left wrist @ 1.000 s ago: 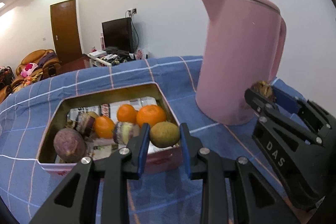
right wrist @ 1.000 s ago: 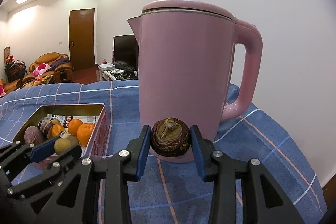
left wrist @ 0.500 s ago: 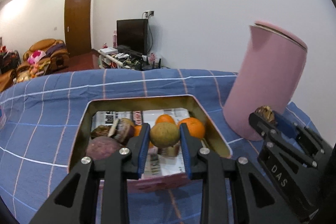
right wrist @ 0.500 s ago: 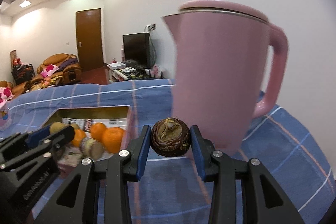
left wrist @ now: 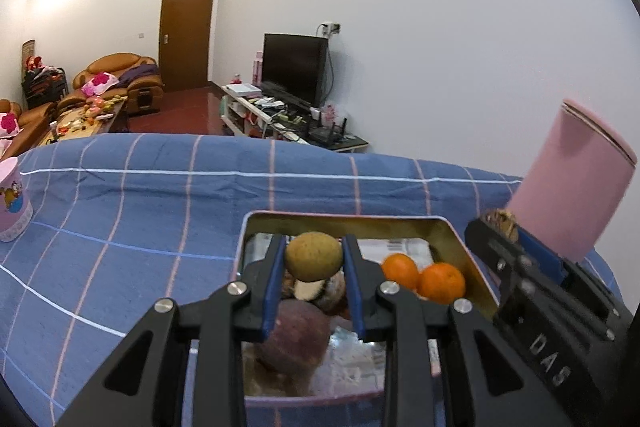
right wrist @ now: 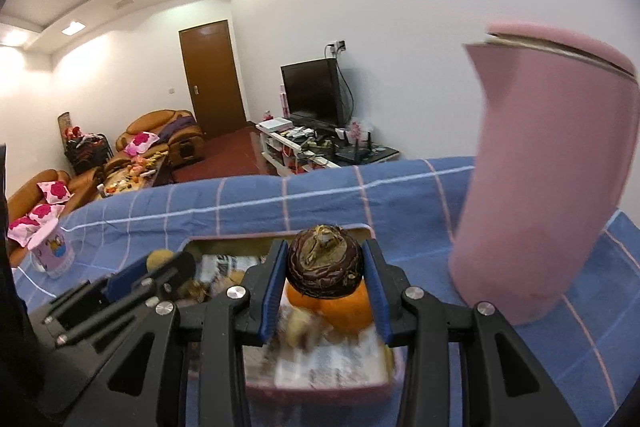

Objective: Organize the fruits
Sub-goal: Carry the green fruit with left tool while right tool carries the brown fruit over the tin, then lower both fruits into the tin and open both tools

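Observation:
My left gripper (left wrist: 314,259) is shut on a green-brown kiwi (left wrist: 314,255) and holds it above the open metal tin (left wrist: 460,239). The tin holds two oranges (left wrist: 442,282), a purple fruit (left wrist: 294,333) and other pieces on printed paper. My right gripper (right wrist: 325,267) is shut on a dark brown mangosteen (right wrist: 325,263) above the same tin (right wrist: 320,391), over an orange (right wrist: 340,311). The right gripper also shows at the right of the left wrist view (left wrist: 504,227), and the left gripper at the left of the right wrist view (right wrist: 168,263).
A tall pink kettle (right wrist: 540,179) stands right of the tin, also in the left wrist view (left wrist: 572,187). A small pink cup (left wrist: 12,203) stands at the far left of the blue checked tablecloth (left wrist: 140,207). Behind the table are a TV, sofas and a door.
Both grippers have moved left from beside the kettle to over the tin, each still holding its fruit. The kettle has slid to the right of both views.

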The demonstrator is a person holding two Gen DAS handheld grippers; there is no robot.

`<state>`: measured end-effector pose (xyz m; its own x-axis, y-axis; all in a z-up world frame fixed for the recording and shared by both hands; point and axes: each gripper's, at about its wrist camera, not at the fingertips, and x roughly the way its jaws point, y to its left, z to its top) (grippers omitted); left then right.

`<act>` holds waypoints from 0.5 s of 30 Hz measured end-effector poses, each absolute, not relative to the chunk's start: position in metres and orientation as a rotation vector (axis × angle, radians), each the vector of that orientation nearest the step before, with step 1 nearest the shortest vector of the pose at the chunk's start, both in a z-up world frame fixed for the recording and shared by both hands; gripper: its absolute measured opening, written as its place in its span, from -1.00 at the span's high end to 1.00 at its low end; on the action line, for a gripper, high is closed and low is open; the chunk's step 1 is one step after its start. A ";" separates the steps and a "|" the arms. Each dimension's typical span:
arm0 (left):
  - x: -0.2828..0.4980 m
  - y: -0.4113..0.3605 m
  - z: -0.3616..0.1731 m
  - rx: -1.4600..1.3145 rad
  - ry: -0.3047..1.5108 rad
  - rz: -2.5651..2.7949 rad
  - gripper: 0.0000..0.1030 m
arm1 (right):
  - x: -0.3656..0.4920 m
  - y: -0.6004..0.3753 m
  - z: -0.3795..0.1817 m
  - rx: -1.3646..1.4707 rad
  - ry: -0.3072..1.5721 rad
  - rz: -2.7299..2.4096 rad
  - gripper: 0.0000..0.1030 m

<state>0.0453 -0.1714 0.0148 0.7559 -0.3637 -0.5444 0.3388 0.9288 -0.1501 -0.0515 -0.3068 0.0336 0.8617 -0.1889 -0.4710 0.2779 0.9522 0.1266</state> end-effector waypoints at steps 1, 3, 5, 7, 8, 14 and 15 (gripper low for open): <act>0.048 -0.171 0.014 -0.045 0.606 -0.377 0.42 | -0.046 -0.307 0.035 0.208 0.472 -0.241 0.22; 0.053 -0.171 0.013 -0.043 0.616 -0.372 0.42 | -0.036 -0.309 0.037 0.241 0.469 -0.235 0.22; 0.058 -0.174 0.014 -0.026 0.617 -0.367 0.42 | -0.027 -0.311 0.039 0.248 0.465 -0.238 0.22; 0.062 -0.175 0.015 -0.022 0.621 -0.372 0.42 | -0.021 -0.313 0.039 0.243 0.465 -0.242 0.22; 0.064 -0.174 0.016 -0.027 0.625 -0.374 0.42 | -0.019 -0.314 0.037 0.240 0.467 -0.244 0.22; 0.078 -0.179 0.018 -0.034 0.666 -0.402 0.42 | -0.011 -0.341 0.026 0.297 0.525 -0.249 0.22; 0.081 -0.182 0.018 -0.030 0.677 -0.408 0.42 | -0.008 -0.343 0.024 0.300 0.533 -0.251 0.22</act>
<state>0.0806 -0.1816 0.0179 0.7035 -0.3766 -0.6027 0.3576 0.9205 -0.1578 -0.0084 -0.3429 0.0244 0.8329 -0.1561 -0.5309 0.3100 0.9263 0.2141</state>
